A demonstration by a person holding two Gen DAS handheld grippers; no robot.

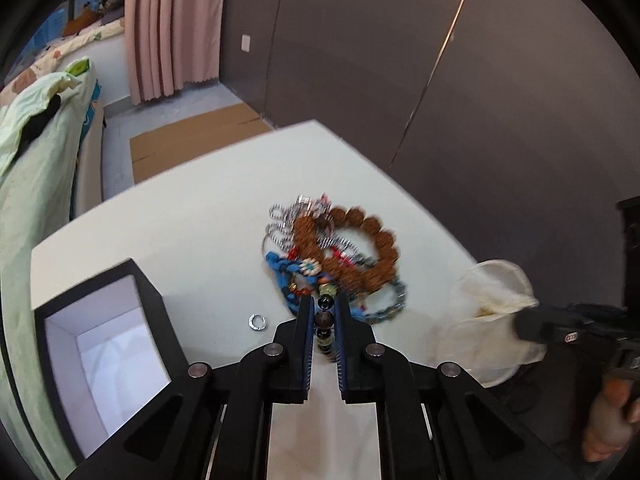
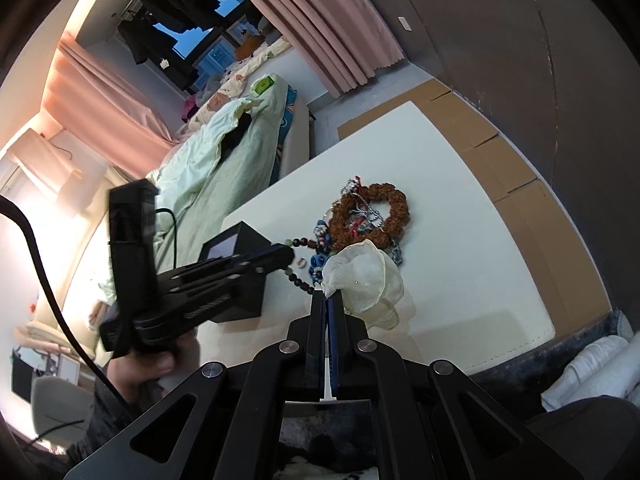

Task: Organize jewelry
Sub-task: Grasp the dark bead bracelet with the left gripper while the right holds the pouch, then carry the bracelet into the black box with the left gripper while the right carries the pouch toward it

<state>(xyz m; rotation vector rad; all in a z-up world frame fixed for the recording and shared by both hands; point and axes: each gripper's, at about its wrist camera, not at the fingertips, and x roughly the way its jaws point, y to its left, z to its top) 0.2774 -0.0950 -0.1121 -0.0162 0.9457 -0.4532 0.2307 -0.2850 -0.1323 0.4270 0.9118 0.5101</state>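
Observation:
A heap of jewelry lies on the white table (image 1: 200, 232): a brown bead bracelet (image 1: 360, 240), silver chains (image 1: 284, 220) and blue cord pieces (image 1: 286, 268). My left gripper (image 1: 325, 308) is shut on a string of dark and green beads (image 1: 325, 320) at the heap's near edge; the string also shows in the right wrist view (image 2: 298, 276). My right gripper (image 2: 328, 300) is shut on the edge of a sheer white pouch (image 2: 364, 276), held open just right of the heap. The pouch also shows in the left wrist view (image 1: 492, 308).
A black box with a white inside (image 1: 108, 344) stands open at the table's left front. A small silver ring (image 1: 257, 323) lies beside it. A bed with a green cover (image 2: 208, 152) is left of the table, cardboard (image 1: 192, 144) on the floor behind.

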